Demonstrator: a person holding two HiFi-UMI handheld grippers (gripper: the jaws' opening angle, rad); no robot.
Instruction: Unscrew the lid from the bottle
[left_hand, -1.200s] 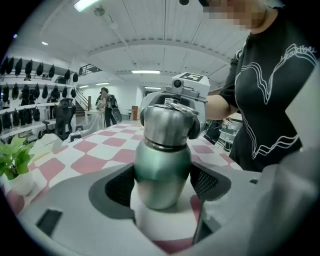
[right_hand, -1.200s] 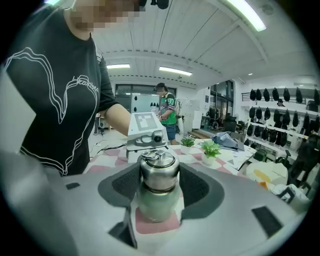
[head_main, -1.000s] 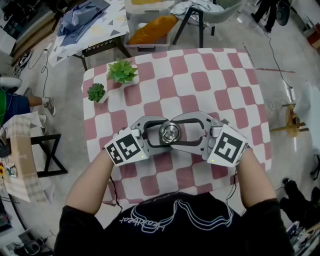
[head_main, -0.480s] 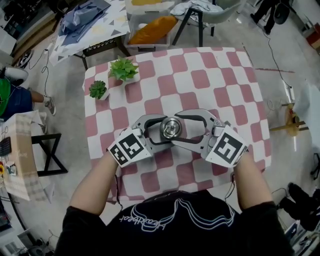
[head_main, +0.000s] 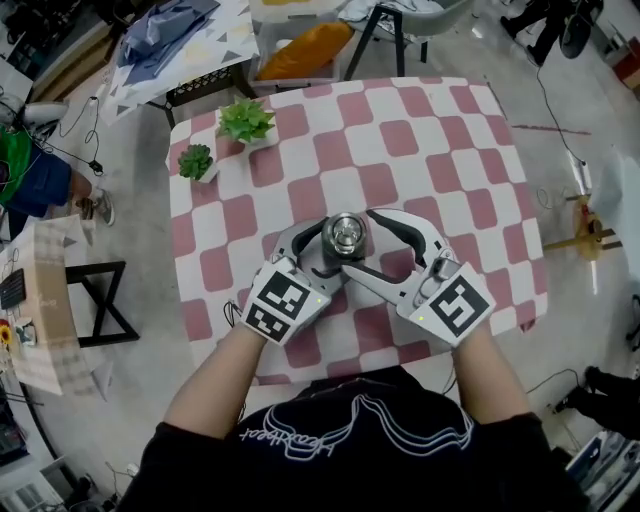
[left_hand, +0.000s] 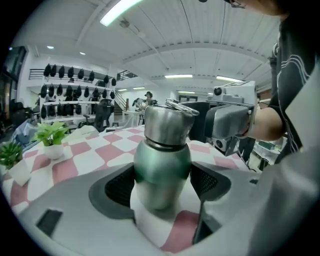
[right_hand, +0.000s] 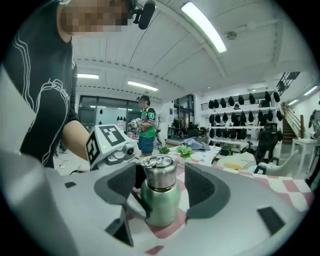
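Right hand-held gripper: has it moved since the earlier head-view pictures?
Yes. Against the bottle, the right hand-held gripper has swung toward the person, and its jaws have just been opening, with the bottle between them.

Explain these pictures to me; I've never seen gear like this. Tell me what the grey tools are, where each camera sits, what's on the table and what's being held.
There is no robot here: a person holds a hand-worked gripper in each hand. The head view comes from a camera on the person's head, looking down. The other two views come from cameras riding on each gripper, looking along its jaws. On the checked table stand two small potted plants and a green metal bottle with a steel lid. The left gripper has its jaws clamped on the bottle's body. The right gripper has just been opening its jaws; they stand apart on either side of the lid, not pressing it.
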